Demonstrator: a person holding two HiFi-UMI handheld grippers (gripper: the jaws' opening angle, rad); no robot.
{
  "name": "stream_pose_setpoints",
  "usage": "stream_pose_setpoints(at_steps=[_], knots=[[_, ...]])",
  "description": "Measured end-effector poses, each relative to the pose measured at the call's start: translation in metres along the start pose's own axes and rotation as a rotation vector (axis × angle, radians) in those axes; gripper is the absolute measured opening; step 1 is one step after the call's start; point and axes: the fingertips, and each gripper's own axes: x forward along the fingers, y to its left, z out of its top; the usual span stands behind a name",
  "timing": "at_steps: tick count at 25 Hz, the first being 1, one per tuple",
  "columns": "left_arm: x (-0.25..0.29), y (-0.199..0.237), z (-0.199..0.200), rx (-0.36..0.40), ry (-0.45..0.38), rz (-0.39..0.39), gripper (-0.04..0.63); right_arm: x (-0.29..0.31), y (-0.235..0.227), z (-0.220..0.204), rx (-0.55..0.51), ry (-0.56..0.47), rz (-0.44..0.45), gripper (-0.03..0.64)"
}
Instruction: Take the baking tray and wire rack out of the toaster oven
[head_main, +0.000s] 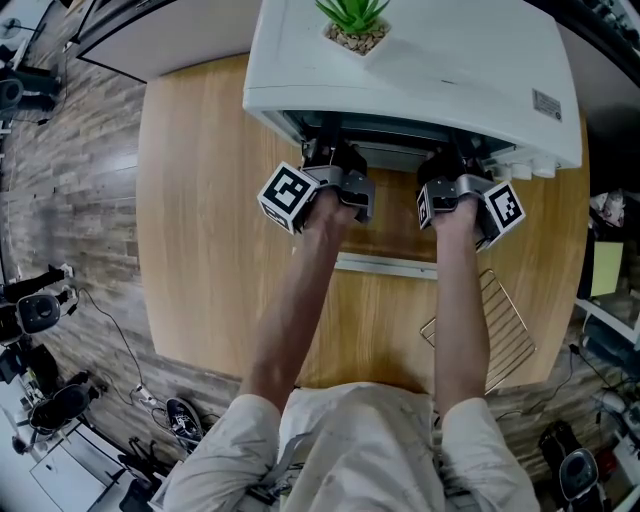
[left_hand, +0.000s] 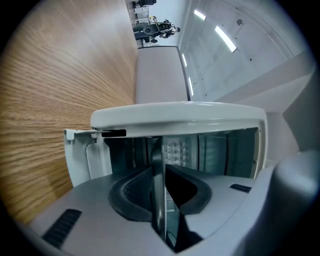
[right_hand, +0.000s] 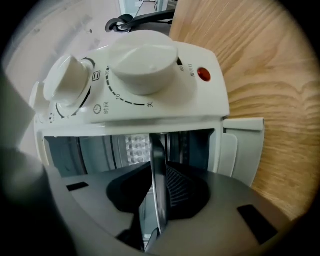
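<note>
Evidently the left gripper (left_hand: 160, 176) and right gripper (right_hand: 160, 186) each clamp narrowly on the baking tray's (left_hand: 156, 150) front rim, just inside the toaster oven (head_main: 420, 70) ahead, spaced apart to draw it out level, while the wire rack (head_main: 495, 330) lies behind the right gripper.

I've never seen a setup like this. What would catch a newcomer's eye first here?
The left gripper and the right gripper, held by a person, reach side by side into the open white toaster oven on the wooden table, each clamped on the thin edge of the baking tray. A wire rack lies on the table beside the person's right arm, and a small potted plant sits on the oven's top.
</note>
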Motion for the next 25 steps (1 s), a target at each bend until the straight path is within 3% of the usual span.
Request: stream_pose_setpoints(at_steps=[20, 25], knots=[[-0.003, 0.006, -0.001, -0.031, 0.003, 0.042, 0.080, -0.002, -0.005, 0.000, -0.025, 0.011, -0.038, 0.091], [-0.035, 0.008, -0.009, -0.035, -0.002, 0.048, 0.078, -0.033, -0.012, -0.007, -0.016, 0.019, -0.044, 0.089]])
